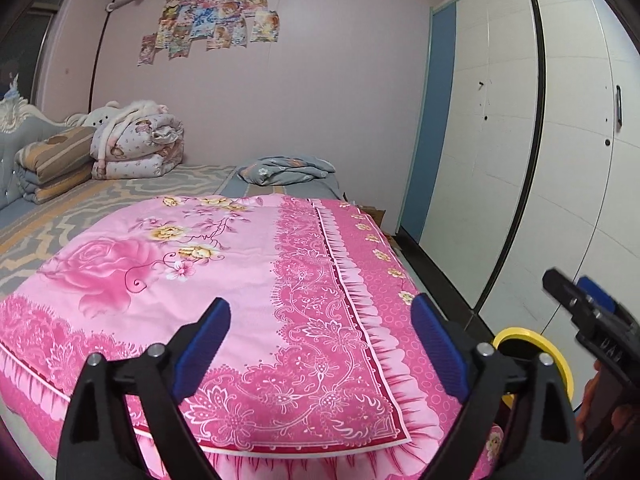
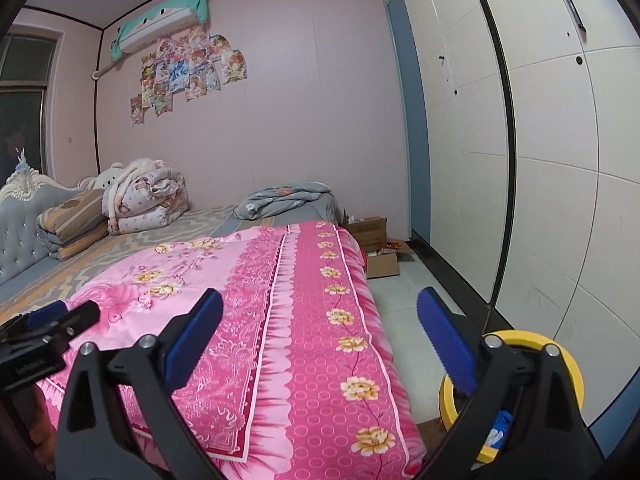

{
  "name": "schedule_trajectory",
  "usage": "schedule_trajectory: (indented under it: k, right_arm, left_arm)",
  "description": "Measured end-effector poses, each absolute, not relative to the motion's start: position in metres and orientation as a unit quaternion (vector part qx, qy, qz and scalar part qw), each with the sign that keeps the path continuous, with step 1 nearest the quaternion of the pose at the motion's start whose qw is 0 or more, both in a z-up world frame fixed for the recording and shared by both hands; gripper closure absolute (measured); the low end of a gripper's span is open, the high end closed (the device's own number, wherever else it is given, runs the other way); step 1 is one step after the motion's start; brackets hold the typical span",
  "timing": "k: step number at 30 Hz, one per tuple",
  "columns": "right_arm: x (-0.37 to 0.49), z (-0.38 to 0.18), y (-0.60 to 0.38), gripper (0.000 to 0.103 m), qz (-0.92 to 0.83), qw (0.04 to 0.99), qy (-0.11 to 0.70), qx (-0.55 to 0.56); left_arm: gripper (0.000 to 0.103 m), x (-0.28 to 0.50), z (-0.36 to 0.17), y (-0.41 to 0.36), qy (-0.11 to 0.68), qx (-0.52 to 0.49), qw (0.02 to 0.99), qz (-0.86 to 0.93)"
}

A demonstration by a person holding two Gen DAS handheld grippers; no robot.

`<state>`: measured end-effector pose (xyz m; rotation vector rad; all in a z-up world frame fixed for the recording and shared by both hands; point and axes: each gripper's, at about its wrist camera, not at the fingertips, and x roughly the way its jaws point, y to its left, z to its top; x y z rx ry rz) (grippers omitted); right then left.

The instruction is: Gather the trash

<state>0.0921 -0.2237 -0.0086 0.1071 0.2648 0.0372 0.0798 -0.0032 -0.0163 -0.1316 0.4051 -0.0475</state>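
The pink flowered quilt on the bed is flat and bare, so there is lots of room above it. Between the bed and the big white wardrobe runs a thin strip of floor. A yellow bin and cardboard boxes sit in that strip.

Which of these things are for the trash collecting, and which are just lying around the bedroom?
For the job:
- yellow bin on the floor beside the bed
- left claw, open and empty
- right claw, open and empty

Just lying about:
- pink floral quilt
- folded bedding
- cardboard boxes
- wall posters
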Motion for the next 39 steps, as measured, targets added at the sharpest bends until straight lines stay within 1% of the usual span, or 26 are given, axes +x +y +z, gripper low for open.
schedule_trajectory:
  k: [1, 4, 7, 14, 22, 39]
  right_arm:
    - [0.091, -0.011, -0.223, 0.008, 0.015, 0.990, 0.131, 0.052]
    - [0.085, -0.017, -0.219, 0.008, 0.001, 0.992, 0.121, 0.037]
    - [0.083, -0.018, -0.219, 0.008, 0.003, 0.993, 0.116, 0.031]
    - [0.075, -0.015, -0.225, 0.008, 0.024, 0.994, 0.095, 0.053]
    - [0.073, -0.017, -0.222, 0.008, 0.026, 0.993, 0.105, 0.056]
    - [0.071, -0.018, -0.221, 0.008, 0.022, 0.992, 0.109, 0.059]
  left_arm:
    - [0.011, 0.076, -0.017, -0.002, 0.197, -0.070, 0.978, -0.021]
    - [0.008, 0.067, -0.017, 0.001, 0.184, -0.071, 0.980, -0.015]
    - [0.008, 0.061, -0.014, 0.000, 0.174, -0.068, 0.982, -0.011]
    - [0.008, 0.048, -0.009, 0.001, 0.160, -0.065, 0.985, -0.013]
    - [0.008, 0.035, -0.004, 0.000, 0.139, -0.066, 0.988, -0.016]
    - [0.008, 0.028, -0.001, -0.001, 0.131, -0.073, 0.988, -0.024]
